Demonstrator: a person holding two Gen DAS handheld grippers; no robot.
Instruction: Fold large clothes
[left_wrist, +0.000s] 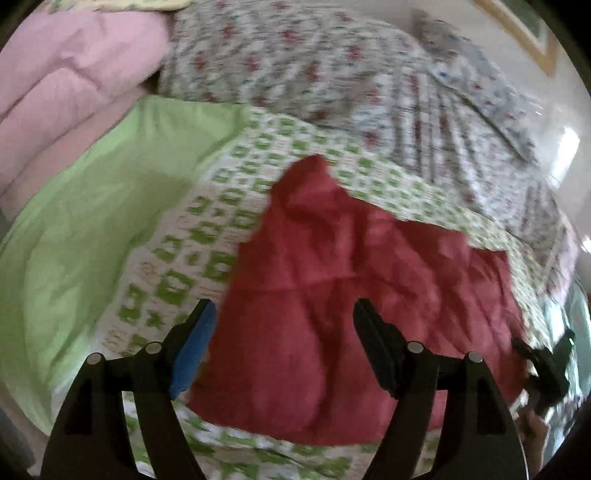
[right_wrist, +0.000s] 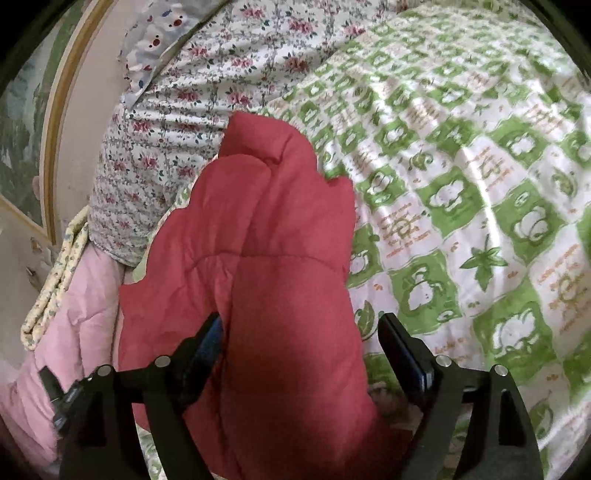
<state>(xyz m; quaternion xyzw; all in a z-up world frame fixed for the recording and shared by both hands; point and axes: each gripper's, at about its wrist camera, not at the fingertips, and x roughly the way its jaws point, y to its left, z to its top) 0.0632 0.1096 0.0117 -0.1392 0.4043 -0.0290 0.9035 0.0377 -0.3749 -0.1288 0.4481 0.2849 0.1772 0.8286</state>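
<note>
The red padded garment (right_wrist: 266, 258) lies beneath both released claws, left claw (left_wrist: 282, 314) and right claw (right_wrist: 301, 325).

green-patterned bedspread (right_wrist: 461, 192), floral pillow (left_wrist: 295, 62), pink quilt (left_wrist: 66, 74), framed picture (right_wrist: 26, 129)

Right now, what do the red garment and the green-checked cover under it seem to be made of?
The red garment looks like padded, quilted fabric with a matte finish: puffy panels between stitched seams. The green-checked cover looks like thin printed cotton, matte with soft creases, though the fibre is uncertain.
</note>
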